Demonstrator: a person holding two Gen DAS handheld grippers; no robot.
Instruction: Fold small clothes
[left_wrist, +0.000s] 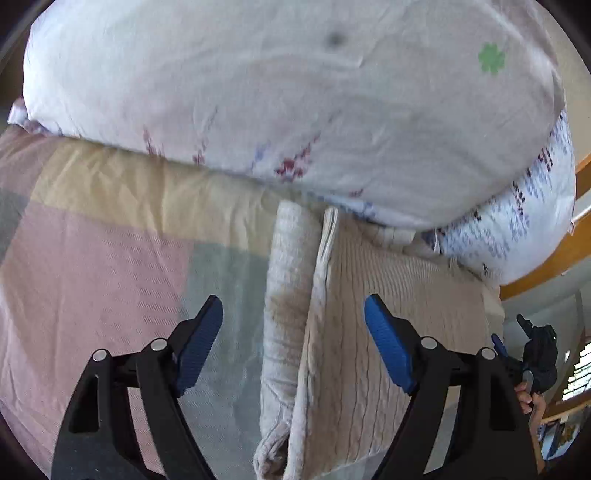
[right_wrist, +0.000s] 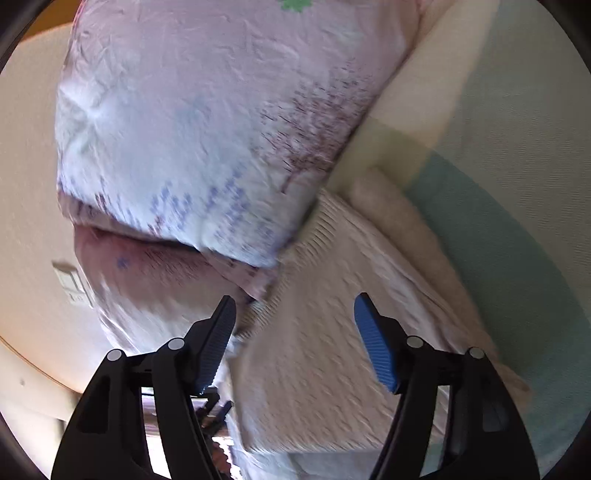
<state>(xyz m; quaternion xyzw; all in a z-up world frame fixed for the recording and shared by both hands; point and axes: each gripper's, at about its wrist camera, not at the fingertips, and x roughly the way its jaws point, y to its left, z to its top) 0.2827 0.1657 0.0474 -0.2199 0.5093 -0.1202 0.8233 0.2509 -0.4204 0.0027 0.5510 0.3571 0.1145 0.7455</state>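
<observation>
A beige ribbed knit garment (left_wrist: 373, 302) lies flat on the bed, with a rolled or folded fuzzy strip (left_wrist: 286, 280) along its left edge. My left gripper (left_wrist: 293, 314) is open and empty, just above that strip. In the right wrist view the same garment (right_wrist: 317, 332) looks blurred, lying under my open, empty right gripper (right_wrist: 295, 314). The right gripper also shows at the far right of the left wrist view (left_wrist: 532, 354).
A big white pillow with red and blue print (left_wrist: 295, 103) lies on the garment's far end; it also shows in the right wrist view (right_wrist: 207, 140). A pastel checked bedspread (left_wrist: 92, 266) covers the bed. A wooden bed frame (left_wrist: 554, 258) and a wall switch (right_wrist: 74, 284) are beside it.
</observation>
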